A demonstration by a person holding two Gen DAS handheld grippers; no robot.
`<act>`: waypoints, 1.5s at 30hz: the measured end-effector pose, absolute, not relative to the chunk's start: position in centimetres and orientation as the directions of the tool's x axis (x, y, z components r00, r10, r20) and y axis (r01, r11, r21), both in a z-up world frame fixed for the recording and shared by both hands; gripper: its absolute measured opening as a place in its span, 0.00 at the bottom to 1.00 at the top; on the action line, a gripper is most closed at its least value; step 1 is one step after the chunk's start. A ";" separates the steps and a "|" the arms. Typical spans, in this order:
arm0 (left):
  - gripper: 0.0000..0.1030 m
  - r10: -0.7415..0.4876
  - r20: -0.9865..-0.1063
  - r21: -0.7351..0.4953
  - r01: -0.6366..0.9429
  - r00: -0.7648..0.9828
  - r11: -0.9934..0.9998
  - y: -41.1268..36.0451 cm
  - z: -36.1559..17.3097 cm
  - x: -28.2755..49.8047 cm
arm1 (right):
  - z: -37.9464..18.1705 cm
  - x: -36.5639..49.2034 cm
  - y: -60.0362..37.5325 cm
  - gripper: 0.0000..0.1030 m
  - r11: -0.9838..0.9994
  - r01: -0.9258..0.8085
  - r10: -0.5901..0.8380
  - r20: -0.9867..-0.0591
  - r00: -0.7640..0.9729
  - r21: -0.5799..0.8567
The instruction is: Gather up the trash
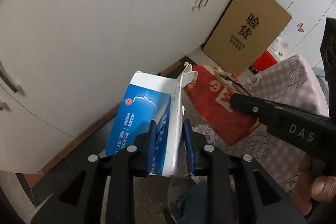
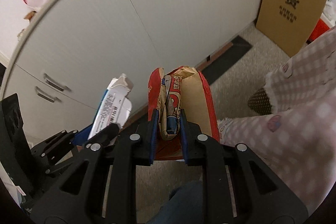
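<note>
White cabinet doors [image 1: 88,39] fill most of the background, with a brown cardboard box [image 1: 247,35] printed in black characters leaning against them on the speckled floor [image 2: 241,68]. Got both claws loaded up right now. My left gripper [image 1: 171,140] is pinching a flattened blue-and-white carton [image 1: 145,114], blue pads pressed tight on its folded white edge, torn top sticking up. My right gripper [image 2: 167,130] is clamped on a crumpled red and brown paper bag [image 2: 184,98], squeezing the scrunched middle bit. The two pieces of trash are up off the floor, side by side, pretty near each other. Pink checked fabric [image 2: 294,119] with little cartoon prints sits off to the right.
</note>
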State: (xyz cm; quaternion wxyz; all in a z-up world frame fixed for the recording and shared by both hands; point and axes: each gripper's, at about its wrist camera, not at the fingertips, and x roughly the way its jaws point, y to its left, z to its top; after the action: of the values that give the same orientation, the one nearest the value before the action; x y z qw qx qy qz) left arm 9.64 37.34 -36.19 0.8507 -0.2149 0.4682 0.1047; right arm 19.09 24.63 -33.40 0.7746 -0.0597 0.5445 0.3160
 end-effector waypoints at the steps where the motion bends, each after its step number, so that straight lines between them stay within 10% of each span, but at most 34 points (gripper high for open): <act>1: 0.26 -0.032 -0.844 -0.273 -0.378 0.536 0.885 37.3 -36.6 9.9 | -33.7 19.3 24.7 0.21 0.794 -0.553 0.423 -0.884 0.200 0.254; 3: 0.29 -0.043 -0.852 -0.277 -0.379 0.522 0.883 37.6 -37.6 10.4 | -34.5 19.8 24.9 0.22 0.796 -0.546 0.417 -0.891 0.181 0.261; 5: 0.58 -0.027 -0.863 -0.255 -0.390 0.504 0.885 37.8 -38.1 10.7 | -35.4 19.9 25.4 0.32 0.799 -0.538 0.410 -0.897 0.163 0.268; 6: 0.76 -0.015 -0.864 -0.252 -0.405 0.504 0.879 38.0 -38.2 10.6 | -35.5 20.0 25.4 0.58 0.799 -0.537 0.411 -0.897 0.160 0.271; 12: 0.80 0.028 -0.868 -0.253 -0.490 0.495 0.835 39.2 -38.0 9.2 | -35.0 19.8 24.7 0.94 0.807 -0.521 0.422 -0.889 0.180 0.278; 32: 0.85 0.200 -0.719 -0.153 -0.432 0.665 0.889 31.4 -21.7 3.3 | -19.2 13.4 15.3 0.94 0.790 -0.561 0.536 -0.722 0.438 0.247; 45: 0.96 0.202 -0.536 -0.018 -0.250 0.820 0.968 17.7 -7.6 -0.4 | -5.5 5.1 -1.1 0.94 0.928 -0.323 0.371 -0.516 0.772 0.184</act>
State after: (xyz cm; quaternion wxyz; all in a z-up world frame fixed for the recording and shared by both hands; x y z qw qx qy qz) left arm -0.44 17.67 -7.62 0.9528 -0.0437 0.2761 0.1184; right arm 5.11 -1.11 -5.48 0.9403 0.0423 0.2828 0.1846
